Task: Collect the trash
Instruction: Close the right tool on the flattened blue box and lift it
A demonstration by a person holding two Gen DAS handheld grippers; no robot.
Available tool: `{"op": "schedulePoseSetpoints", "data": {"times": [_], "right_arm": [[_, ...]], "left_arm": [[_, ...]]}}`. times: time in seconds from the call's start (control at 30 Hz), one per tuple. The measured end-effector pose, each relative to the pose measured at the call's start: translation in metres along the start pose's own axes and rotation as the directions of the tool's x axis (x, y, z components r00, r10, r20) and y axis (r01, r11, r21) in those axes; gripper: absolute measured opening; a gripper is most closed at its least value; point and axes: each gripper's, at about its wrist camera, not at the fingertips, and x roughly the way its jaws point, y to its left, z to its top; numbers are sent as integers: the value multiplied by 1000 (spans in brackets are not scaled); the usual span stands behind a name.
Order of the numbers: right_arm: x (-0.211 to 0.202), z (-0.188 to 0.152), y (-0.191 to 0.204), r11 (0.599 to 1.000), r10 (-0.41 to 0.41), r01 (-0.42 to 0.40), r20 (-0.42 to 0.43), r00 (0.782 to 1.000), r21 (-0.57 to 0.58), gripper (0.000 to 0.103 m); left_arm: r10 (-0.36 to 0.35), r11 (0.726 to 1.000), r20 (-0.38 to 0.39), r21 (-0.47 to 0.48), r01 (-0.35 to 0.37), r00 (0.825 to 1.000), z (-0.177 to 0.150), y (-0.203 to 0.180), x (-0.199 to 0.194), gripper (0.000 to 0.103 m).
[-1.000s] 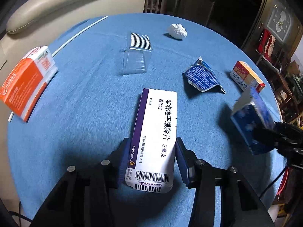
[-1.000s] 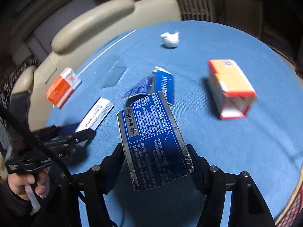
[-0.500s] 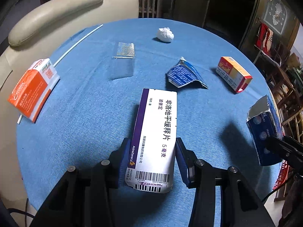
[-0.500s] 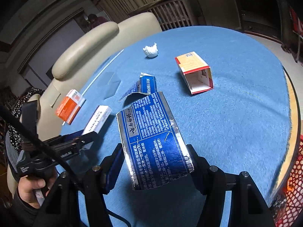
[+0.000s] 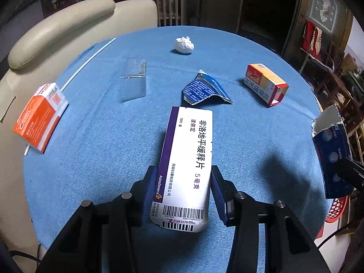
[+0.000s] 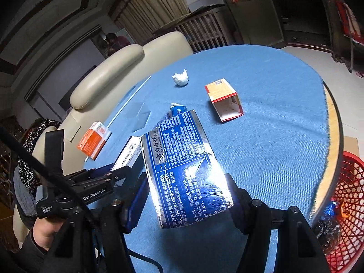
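Note:
My left gripper [image 5: 183, 177] is shut on a white and purple medicine box [image 5: 186, 157] and holds it above the blue round table [image 5: 102, 136]. My right gripper [image 6: 184, 191] is shut on a torn blue foil carton [image 6: 184, 166], held above the table near its right edge; the carton also shows at the right of the left wrist view [image 5: 332, 159]. A red mesh basket [image 6: 343, 204] with some trash in it stands beside the table at the lower right.
On the table lie a crumpled white tissue [image 5: 184, 44], a torn blue wrapper [image 5: 202, 88], an open orange and red box [image 5: 265, 84], an orange and white box [image 5: 39, 116], a clear plastic piece [image 5: 134, 82] and a white stick [image 5: 88, 61]. A cream chair [image 5: 59, 29] stands behind.
Both grippers have drawn back and up from the table with their loads. The right gripper has moved to the right, and the red basket has come into its view.

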Motion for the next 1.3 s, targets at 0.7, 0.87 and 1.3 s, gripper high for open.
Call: {"op": "schedulePoseSetpoints", "data": {"times": [0.7,0.87,1.3], "right_arm": [[-18,-4,1,999,-34,34,19,999,0,67],[-19,-4,4,999,-39,39,22,999,-7,67],[-21,-2,6,999,-40,40,27,999,-3,67]], "left_arm": [[-13,1000,2,-4,13,1000,-3,2,1,48],[-19,1000,1,-9,19,1000,-2,4,2,48],[-20,1000,-2,-13,19,1000,-2,8,3,48]]}}
